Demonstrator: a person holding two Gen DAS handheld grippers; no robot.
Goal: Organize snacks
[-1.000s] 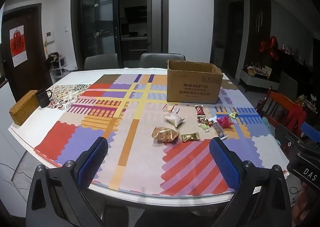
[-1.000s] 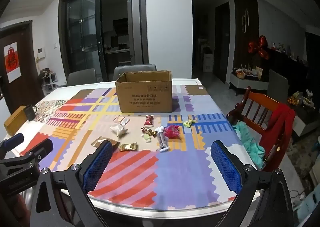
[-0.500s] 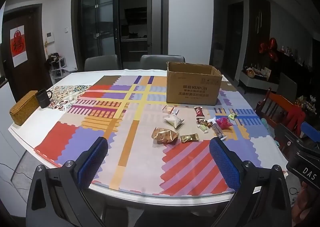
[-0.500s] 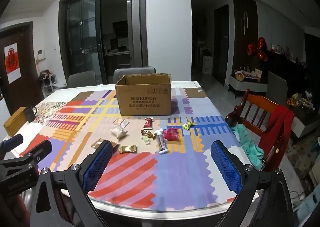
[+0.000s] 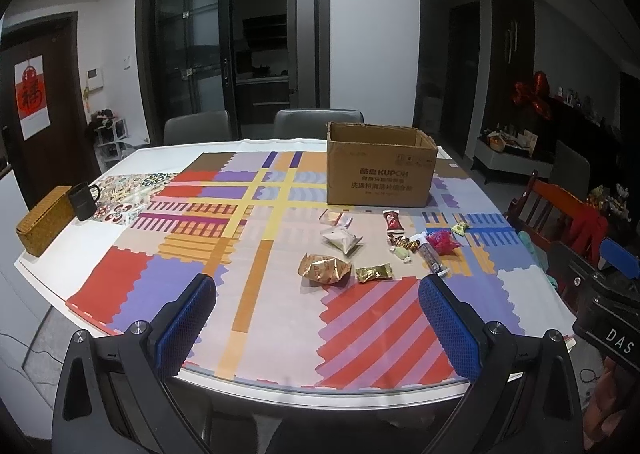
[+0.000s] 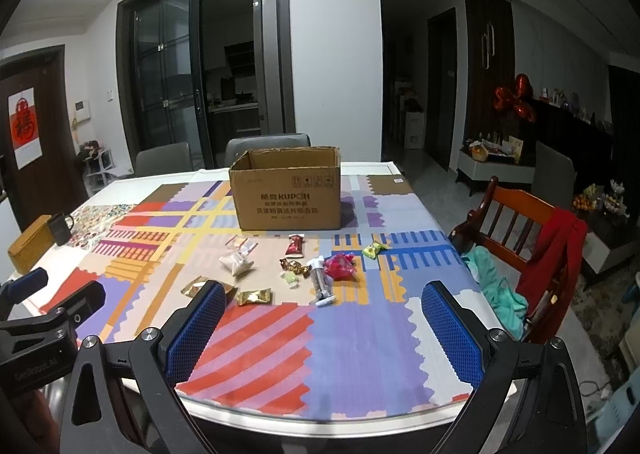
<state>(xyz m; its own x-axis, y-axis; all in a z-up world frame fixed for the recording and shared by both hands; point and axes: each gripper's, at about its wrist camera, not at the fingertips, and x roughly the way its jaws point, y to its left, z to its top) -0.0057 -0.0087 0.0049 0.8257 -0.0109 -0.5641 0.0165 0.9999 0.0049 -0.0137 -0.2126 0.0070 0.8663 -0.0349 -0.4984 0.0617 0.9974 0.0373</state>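
Note:
An open cardboard box (image 5: 380, 170) (image 6: 288, 194) stands upright at the far middle of the table. Several small snacks lie loose in front of it: a crumpled gold bag (image 5: 324, 269) (image 6: 200, 286), a small gold packet (image 5: 374, 273) (image 6: 254, 297), a white pouch (image 5: 342, 239) (image 6: 236, 263), a red packet (image 5: 393, 221) (image 6: 295, 245), a pink-red bag (image 5: 441, 242) (image 6: 340, 267), a green candy (image 5: 460, 229) (image 6: 373, 250) and a clear tube (image 5: 430, 256) (image 6: 321, 284). My left gripper (image 5: 320, 312) and right gripper (image 6: 320, 312) are open and empty, hovering at the table's near edge, short of the snacks.
The table (image 5: 280, 382) has a patterned cloth under glass. A woven box (image 5: 44, 220) and dark mug (image 5: 83, 200) sit at the left edge. A wooden chair (image 6: 520, 238) with red and teal clothes stands at the right. Two grey chairs (image 5: 316, 120) stand behind.
Both views have shifted slightly, with the box and snacks sitting a little higher and farther. Both grippers stay open. Nothing on the table has moved.

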